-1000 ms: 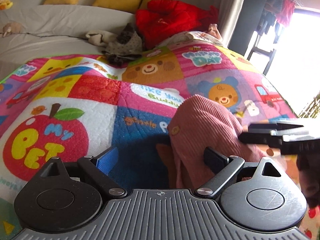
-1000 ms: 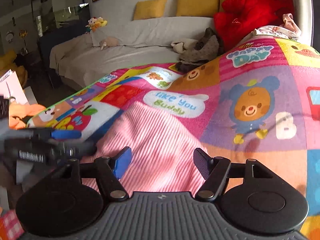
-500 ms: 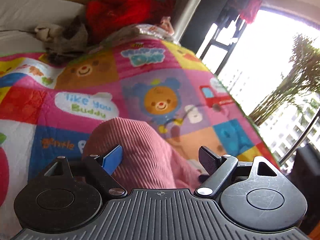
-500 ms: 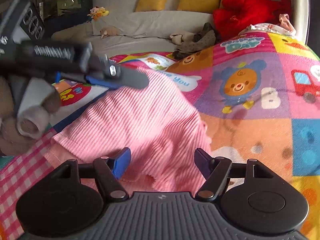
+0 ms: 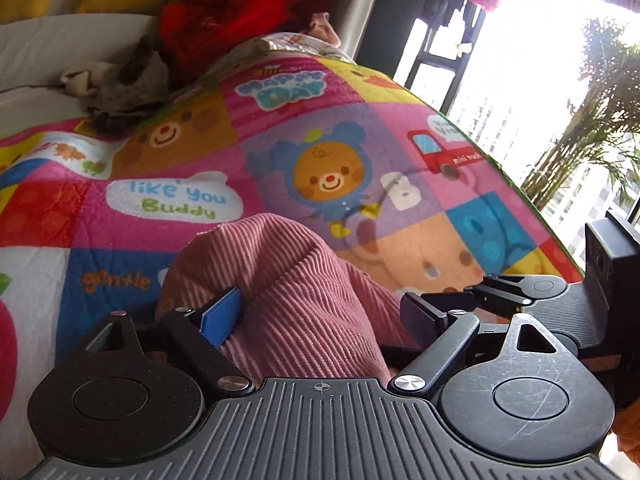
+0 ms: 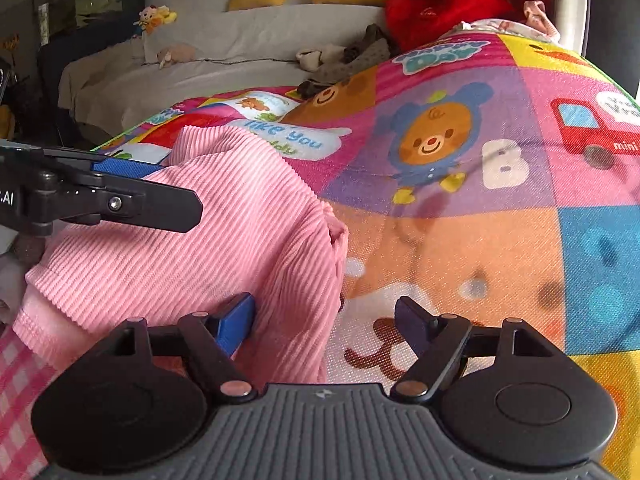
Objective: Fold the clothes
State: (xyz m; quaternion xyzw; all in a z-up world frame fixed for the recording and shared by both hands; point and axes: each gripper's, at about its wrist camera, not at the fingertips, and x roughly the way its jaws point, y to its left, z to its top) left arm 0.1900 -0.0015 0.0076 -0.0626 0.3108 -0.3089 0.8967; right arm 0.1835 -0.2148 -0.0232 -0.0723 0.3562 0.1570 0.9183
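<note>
A pink ribbed garment (image 5: 296, 280) lies bunched on the colourful play mat (image 5: 400, 152). My left gripper (image 5: 320, 312) straddles its raised hump with its jaws opening; the blue pad (image 5: 222, 312) touches the fabric and the black pad (image 5: 416, 312) stands clear of it. In the right wrist view the garment (image 6: 224, 232) fills the left side. My right gripper (image 6: 326, 316) has opening jaws at the garment's right edge, with its blue pad (image 6: 238, 320) against the cloth and its other pad over bare mat. The left gripper (image 6: 176, 190) reaches in from the left across the garment.
A grey clothes pile (image 5: 128, 84) and a red blanket (image 5: 232, 12) lie at the mat's far end by a white sofa (image 6: 224, 60) with yellow cushions. The mat's edge (image 5: 532, 208) borders a bright window. A pink checked cloth (image 6: 16, 380) lies near left.
The left wrist view has swung right, and the right gripper now shows at its right edge. The right gripper has sunk to the garment's edge. The garment has bunched up higher.
</note>
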